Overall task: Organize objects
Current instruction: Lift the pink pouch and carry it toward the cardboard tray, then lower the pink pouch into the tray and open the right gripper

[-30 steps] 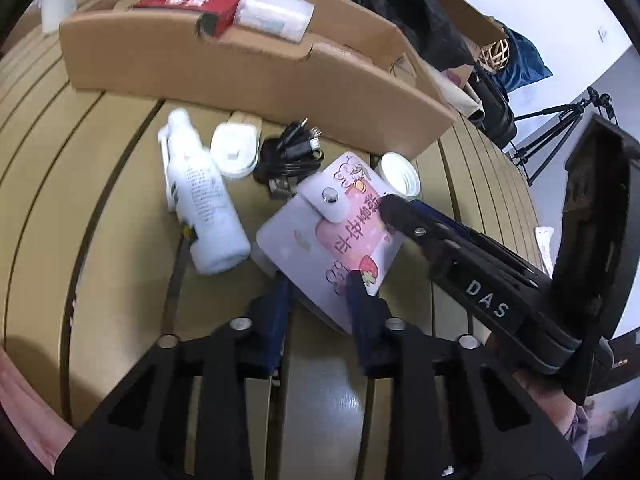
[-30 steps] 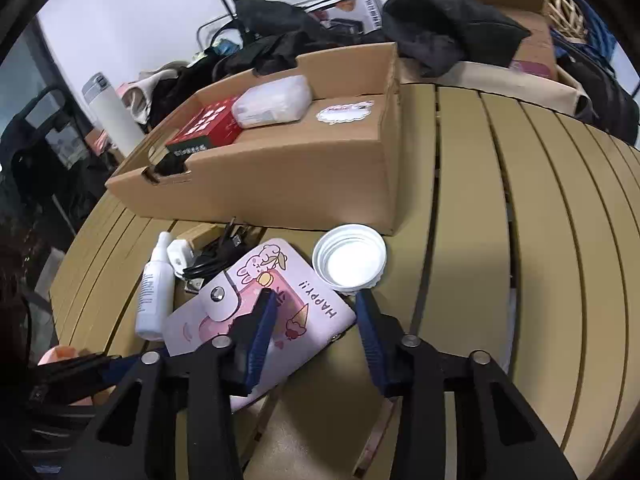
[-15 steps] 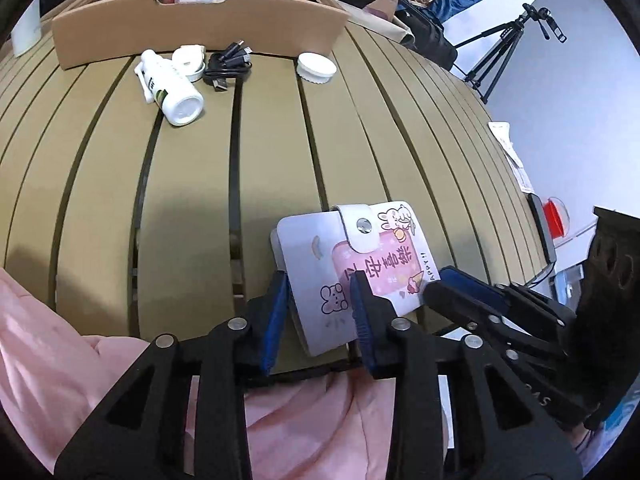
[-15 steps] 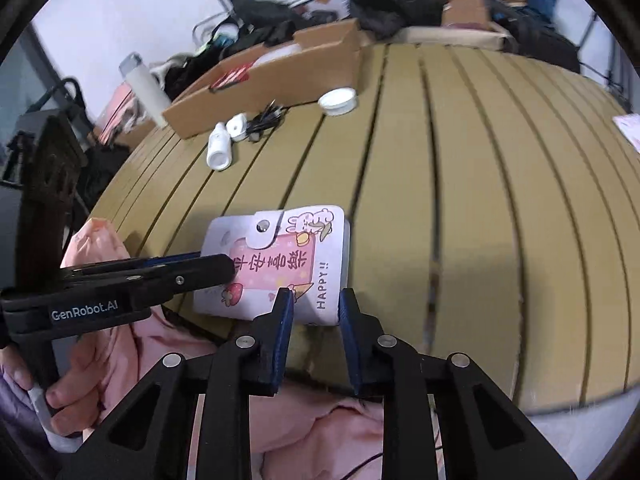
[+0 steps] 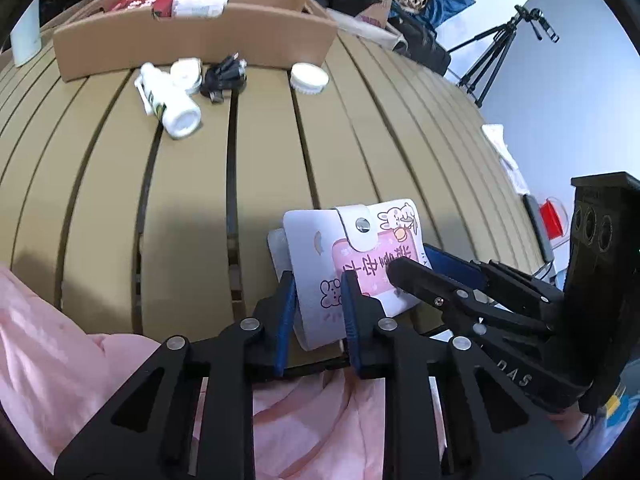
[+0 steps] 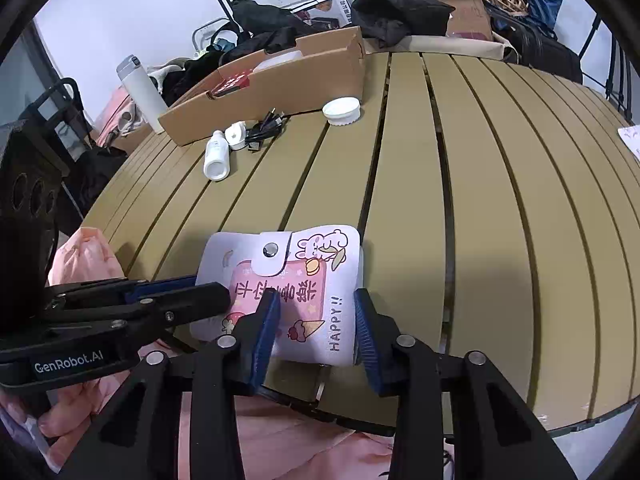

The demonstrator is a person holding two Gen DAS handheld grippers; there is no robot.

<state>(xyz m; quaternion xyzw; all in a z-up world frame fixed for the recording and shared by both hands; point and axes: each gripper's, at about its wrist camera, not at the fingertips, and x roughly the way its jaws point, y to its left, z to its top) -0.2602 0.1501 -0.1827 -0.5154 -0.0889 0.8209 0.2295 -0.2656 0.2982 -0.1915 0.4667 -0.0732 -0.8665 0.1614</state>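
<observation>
A: Looking along the left gripper (image 5: pixel 316 300), what sits at the near edge of the slatted table (image 5: pixel 192 208)?

B: A card wallet (image 5: pixel 344 256) with a snap flap and cartoon rabbits; it lies at the near edge, one corner past the rim over pink cloth (image 5: pixel 60 344); the left gripper's blue pads are clenched on that near corner.

A: And the right gripper (image 6: pixel 316 324)?

B: Its jaws straddle the wallet's other end and are opening; the pads stand just off its sides, so it looks released there.

A: Where is there room?

B: The whole middle of the table is bare slats; a white bottle (image 5: pixel 170 100) lying on its side, a small white case (image 5: pixel 186 76), a black cable (image 5: pixel 224 78) and a white lid (image 5: pixel 309 78) cluster at the far edge, just before a cardboard box (image 5: pixel 192 46); the far right side in the right view is also bare.
</observation>
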